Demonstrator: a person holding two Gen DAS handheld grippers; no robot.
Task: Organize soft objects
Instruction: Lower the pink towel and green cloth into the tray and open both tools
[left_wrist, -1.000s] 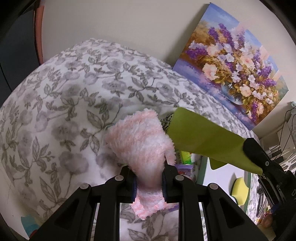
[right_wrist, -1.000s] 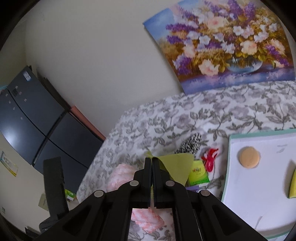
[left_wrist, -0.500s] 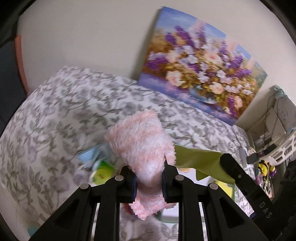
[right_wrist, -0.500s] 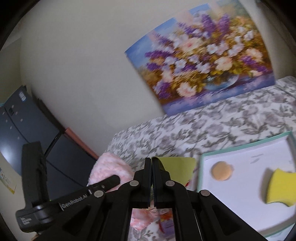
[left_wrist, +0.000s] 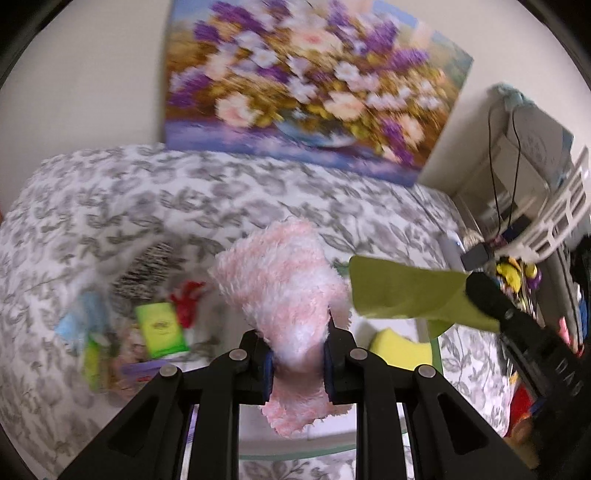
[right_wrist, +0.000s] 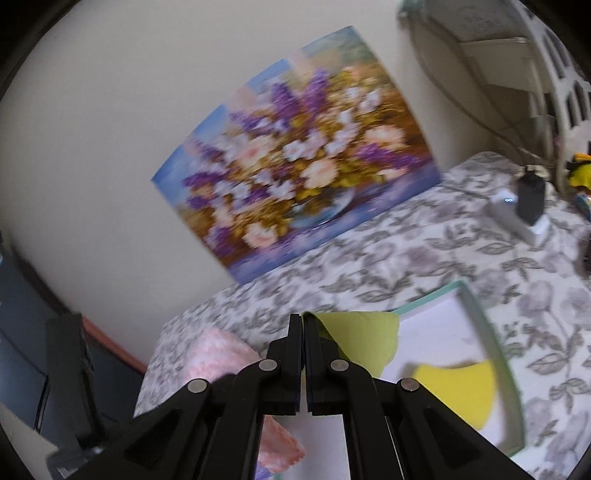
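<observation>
The left gripper (left_wrist: 297, 360) is clamped on a fluffy pink-and-white cloth (left_wrist: 284, 288), and the right gripper (right_wrist: 303, 363), fully closed, pinches a thin yellow-green cloth (right_wrist: 364, 338). Both cloths hang above the white tray with mint-green rim (right_wrist: 495, 354), where a yellow sponge (right_wrist: 461, 391) lies at 4 o'clock. I judge this the carrying step; next, lower each cloth onto bare tray and release.
</observation>
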